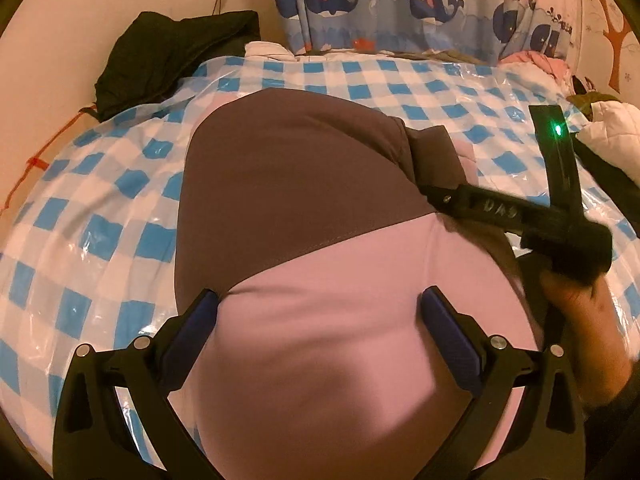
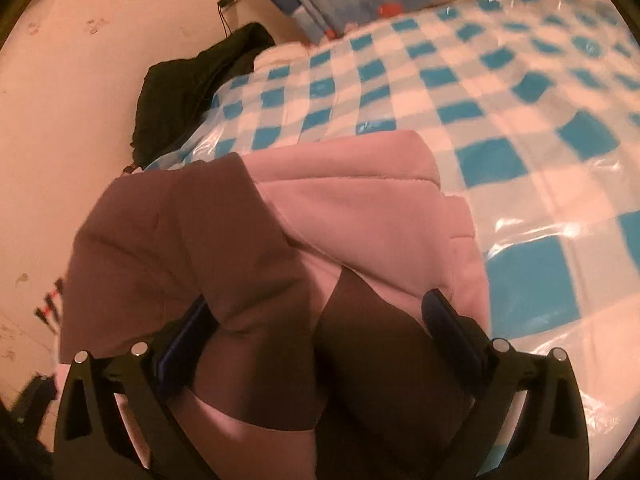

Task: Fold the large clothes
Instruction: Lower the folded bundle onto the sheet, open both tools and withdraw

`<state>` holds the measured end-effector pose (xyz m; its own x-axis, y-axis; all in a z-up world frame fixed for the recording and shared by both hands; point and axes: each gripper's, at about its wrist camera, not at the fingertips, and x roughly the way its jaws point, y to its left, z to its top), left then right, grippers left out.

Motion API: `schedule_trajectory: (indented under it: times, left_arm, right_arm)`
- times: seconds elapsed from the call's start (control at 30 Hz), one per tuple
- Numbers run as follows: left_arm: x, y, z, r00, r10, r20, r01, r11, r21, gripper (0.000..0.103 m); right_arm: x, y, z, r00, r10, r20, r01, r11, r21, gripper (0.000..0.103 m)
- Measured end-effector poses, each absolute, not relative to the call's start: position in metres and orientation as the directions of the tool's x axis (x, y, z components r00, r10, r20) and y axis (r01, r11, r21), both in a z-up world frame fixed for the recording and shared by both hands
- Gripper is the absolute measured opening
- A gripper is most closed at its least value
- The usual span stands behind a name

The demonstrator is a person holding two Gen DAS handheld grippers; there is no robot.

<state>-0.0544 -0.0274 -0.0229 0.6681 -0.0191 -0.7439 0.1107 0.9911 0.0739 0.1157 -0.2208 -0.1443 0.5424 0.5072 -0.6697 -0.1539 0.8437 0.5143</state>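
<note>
I am holding my left gripper [image 1: 318, 312] over the garment [image 1: 304, 208], jaws spread wide, gripping nothing; the pink panel is lying between the two blue pads [image 1: 448, 336] and filling the view below them. My right gripper [image 2: 320, 320] is also spread wide, with brown and pink folds bunching up between its fingers, but the pads are standing apart from each other, so I judge it is clamping nothing. From the left camera I am seeing that right gripper [image 1: 520, 216] reaching in at the garment's right edge, with my hand [image 1: 580, 300] behind it, blurred.

The garment, a thick pink and brown top, is lying on the bed [image 1: 100, 208], on its blue and white checked plastic cover. It is looking already doubled over: the brown part is sitting in a rounded block, and the right camera is showing stacked pink layers beside it. A dark garment [image 1: 168, 56] is heaped at the far corner by the wall, well apart.

I judge I am between folds, near the end. Next I am needing to close each gripper on an edge through all its layers, then carry both across together, since thick cloth is likely to slip or spring back.
</note>
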Motion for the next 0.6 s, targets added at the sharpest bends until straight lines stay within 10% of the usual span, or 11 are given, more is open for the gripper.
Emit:
schedule_trajectory:
  times: [0.2,0.3,0.6]
  left_arm:
    - [-0.062,-0.007,-0.030,0.682,-0.044,-0.730,0.094,0.995,0.029,0.097]
    - [-0.062,-0.010,-0.031,0.690,-0.027,-0.723,0.085,0.995,0.044,0.097]
    - [-0.079,-0.010,-0.017,0.738,0.026,-0.674,0.046,0.995,0.089,0.097]
  right_arm:
    - [0.038,-0.243,-0.074,0.680,0.367,-0.635,-0.183,0.923,0.338,0.096]
    - [0.022,-0.222,-0.126,0.601,0.216,-0.769,-0.165,0.976,0.145,0.096]
    - [0.010,-0.248,-0.110,0.586,0.302,-0.752,-0.154,0.953,0.262,0.096]
